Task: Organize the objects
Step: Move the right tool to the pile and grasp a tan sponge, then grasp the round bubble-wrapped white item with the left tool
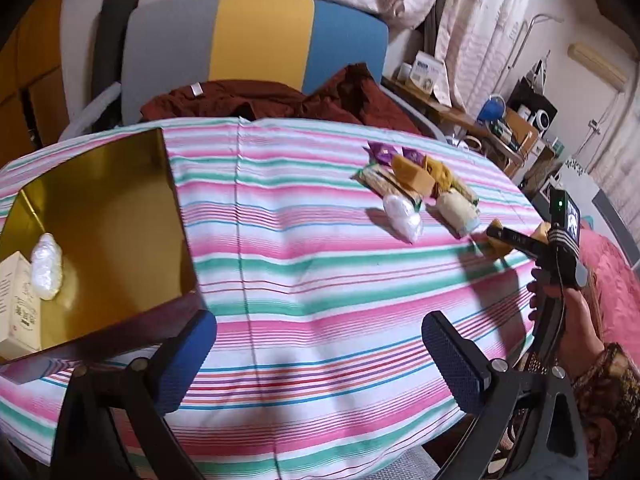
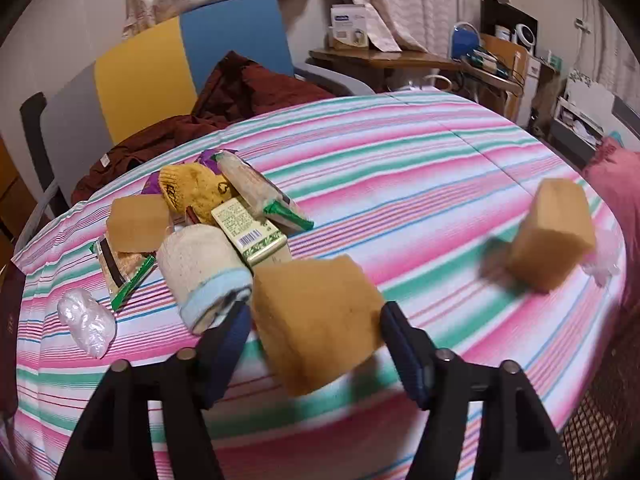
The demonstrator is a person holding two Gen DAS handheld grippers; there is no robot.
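One tan sponge [image 2: 320,320] sits between the right tongs [image 2: 316,344], pads spread and apparently clear of it.
Left tongs [image 1: 320,360] gape empty over the striped cloth [image 1: 320,272]; the gold box [image 1: 108,216] holds a white bag [image 1: 47,266] and a carton [image 1: 16,304]; a heap of packets [image 2: 208,216] lies beyond, a chair [image 1: 256,40] behind.

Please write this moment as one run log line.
right gripper: open around tan sponge block | left gripper: open, empty | gold box: holds white wrapped bundle
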